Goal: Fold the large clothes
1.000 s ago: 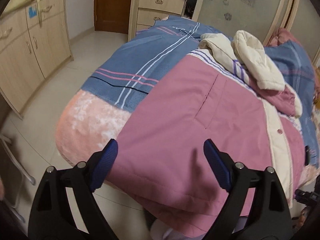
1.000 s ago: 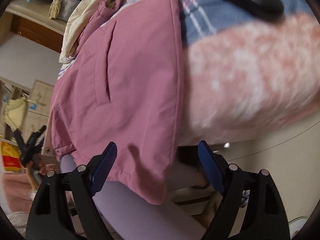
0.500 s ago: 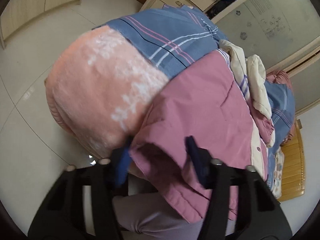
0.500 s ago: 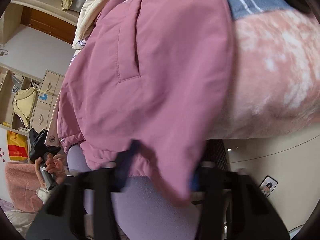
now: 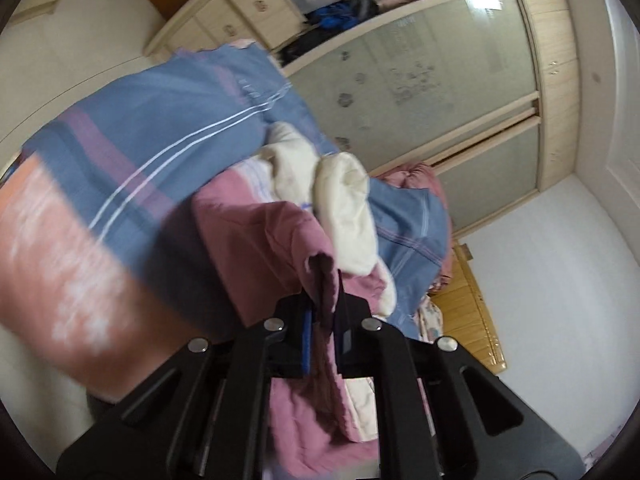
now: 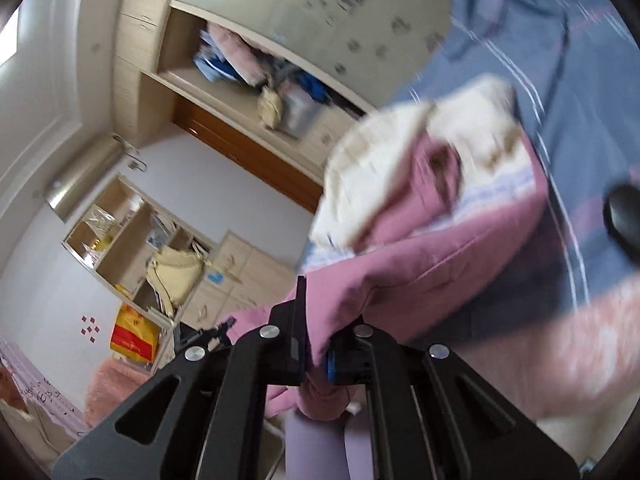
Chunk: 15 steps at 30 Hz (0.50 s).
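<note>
Jacket (image 5: 256,240), pink with cream lining, lies lengthwise up the bed (image 5: 132,132), hem nearest, cream hood end farthest. Left hand-held gripper (image 5: 325,312) and right hand-held gripper (image 6: 316,344) each clamp a hem corner, lifted. Only the right view shows wall shelves (image 6: 120,236) and a black object (image 6: 624,216) on the bedding; only the left shows the headboard (image 5: 476,312).

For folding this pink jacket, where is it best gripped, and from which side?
By its bottom hem, one corner per tongs, from the bed's near edge, where the hem hangs free. The left tongs and right tongs are shut on the pink jacket there; its cream hood lies far across the bed.
</note>
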{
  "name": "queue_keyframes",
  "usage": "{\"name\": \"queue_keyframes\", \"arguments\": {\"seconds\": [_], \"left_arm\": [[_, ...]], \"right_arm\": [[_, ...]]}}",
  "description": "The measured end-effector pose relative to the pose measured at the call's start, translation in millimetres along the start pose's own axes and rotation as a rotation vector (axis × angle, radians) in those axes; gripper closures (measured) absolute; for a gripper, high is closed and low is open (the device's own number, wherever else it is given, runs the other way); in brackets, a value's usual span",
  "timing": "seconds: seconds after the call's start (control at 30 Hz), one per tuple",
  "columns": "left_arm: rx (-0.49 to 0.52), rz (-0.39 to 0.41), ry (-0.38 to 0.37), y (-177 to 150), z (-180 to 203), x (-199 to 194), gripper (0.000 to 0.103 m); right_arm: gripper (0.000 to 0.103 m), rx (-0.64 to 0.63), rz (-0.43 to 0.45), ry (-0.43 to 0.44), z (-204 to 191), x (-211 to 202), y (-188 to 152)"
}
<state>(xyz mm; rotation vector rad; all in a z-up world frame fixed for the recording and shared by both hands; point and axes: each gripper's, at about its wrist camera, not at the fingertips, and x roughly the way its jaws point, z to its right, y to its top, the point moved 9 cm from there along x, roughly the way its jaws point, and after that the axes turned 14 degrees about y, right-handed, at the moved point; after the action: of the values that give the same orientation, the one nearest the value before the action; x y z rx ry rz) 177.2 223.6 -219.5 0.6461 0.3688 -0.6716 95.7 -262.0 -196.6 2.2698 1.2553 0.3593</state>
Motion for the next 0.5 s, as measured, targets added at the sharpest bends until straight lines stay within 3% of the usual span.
{"name": "queue_keyframes", "arguments": {"seconds": [0.13, 0.2, 0.3, 0.43, 0.5], "left_arm": [[0.063, 0.047, -0.059, 51, 55, 6, 0.095], [0.091, 0.064, -0.034, 87, 79, 22, 0.095], [0.121, 0.057, 0.024, 142, 115, 61, 0.093], [0.205, 0.051, 0.212, 206, 154, 153, 0.091], [0.189, 0.049, 0.287, 222, 154, 197, 0.083]], "right_arm": [[0.096, -0.026, 0.083, -0.008, 0, 6, 69], [0.096, 0.002, 0.14, -0.007, 17, -5, 108], [0.096, 0.101, 0.223, -0.006, 53, 8, 166], [0.096, 0.106, 0.248, -0.178, 117, 44, 224], [0.093, 0.166, 0.253, -0.244, 160, 59, 241]]}}
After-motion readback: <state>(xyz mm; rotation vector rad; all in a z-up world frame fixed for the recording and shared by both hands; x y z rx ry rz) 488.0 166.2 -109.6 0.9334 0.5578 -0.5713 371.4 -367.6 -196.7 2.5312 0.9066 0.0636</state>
